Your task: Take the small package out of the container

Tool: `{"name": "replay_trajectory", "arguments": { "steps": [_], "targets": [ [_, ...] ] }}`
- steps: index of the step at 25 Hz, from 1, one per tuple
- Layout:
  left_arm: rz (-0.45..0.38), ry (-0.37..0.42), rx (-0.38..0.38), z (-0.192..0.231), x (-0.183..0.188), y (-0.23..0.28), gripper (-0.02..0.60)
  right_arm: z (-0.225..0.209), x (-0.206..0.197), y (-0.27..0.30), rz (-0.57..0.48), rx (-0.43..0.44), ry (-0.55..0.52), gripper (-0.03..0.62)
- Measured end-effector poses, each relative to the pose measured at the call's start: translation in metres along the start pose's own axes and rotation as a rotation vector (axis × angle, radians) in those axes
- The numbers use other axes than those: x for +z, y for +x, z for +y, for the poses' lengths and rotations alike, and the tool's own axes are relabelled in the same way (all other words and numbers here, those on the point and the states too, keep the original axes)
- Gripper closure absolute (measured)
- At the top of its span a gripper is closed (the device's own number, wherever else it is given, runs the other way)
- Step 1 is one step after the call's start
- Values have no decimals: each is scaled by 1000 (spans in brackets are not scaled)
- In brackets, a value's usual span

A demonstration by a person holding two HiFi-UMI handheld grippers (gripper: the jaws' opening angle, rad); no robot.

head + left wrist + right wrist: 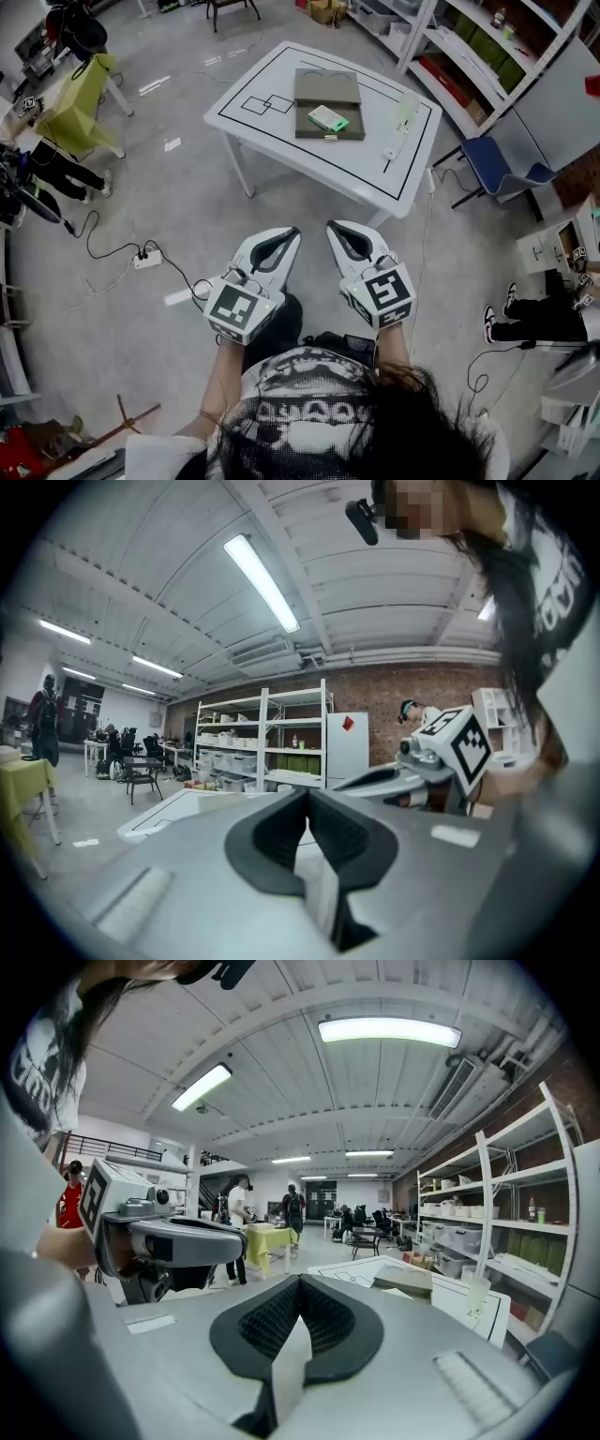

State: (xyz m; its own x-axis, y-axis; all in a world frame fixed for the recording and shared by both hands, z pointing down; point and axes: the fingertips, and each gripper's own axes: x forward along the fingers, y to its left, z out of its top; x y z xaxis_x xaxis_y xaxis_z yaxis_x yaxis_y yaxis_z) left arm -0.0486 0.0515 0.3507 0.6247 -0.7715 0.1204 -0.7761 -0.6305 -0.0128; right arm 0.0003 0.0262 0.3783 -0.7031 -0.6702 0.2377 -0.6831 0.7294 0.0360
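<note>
a grey workshop floor (169, 187) spreads beneath a person (328, 412) standing short of a white worktop (375, 155) ruled with black lines. metal shelving (469, 47) runs along the wall to the worktop's right, and a blue chair (502, 164) sits near its right-hand corner. at the middle of the worktop lies a flat olive-grey container (323, 89), opened out. the small package (328, 118), pale green and turned at a slant, rests on the near half of the container, untouched. the left gripper (294, 231) and the right gripper (331, 226) are held side by side close to the person's body, both pointing toward the worktop and well apart from it. each carries its marker cube toward the rear. the left gripper's jaws are clenched together with nothing between them, and the right gripper's jaws are likewise closed on nothing. a white power strip (147, 259) with a black cable lies on the floor to the left.
</note>
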Motion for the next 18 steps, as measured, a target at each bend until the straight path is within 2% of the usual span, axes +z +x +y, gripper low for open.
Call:
{"name": "replay_trajectory", "arguments": {
  "steps": [10,18],
  "targets": [
    [-17,-19,-84,92,7,24,581,-21,24,89,35,-69,8,597],
    [-11,-18,-151,141,6,37,581,-26,36,139,53,-108,7,597]
  ]
}}
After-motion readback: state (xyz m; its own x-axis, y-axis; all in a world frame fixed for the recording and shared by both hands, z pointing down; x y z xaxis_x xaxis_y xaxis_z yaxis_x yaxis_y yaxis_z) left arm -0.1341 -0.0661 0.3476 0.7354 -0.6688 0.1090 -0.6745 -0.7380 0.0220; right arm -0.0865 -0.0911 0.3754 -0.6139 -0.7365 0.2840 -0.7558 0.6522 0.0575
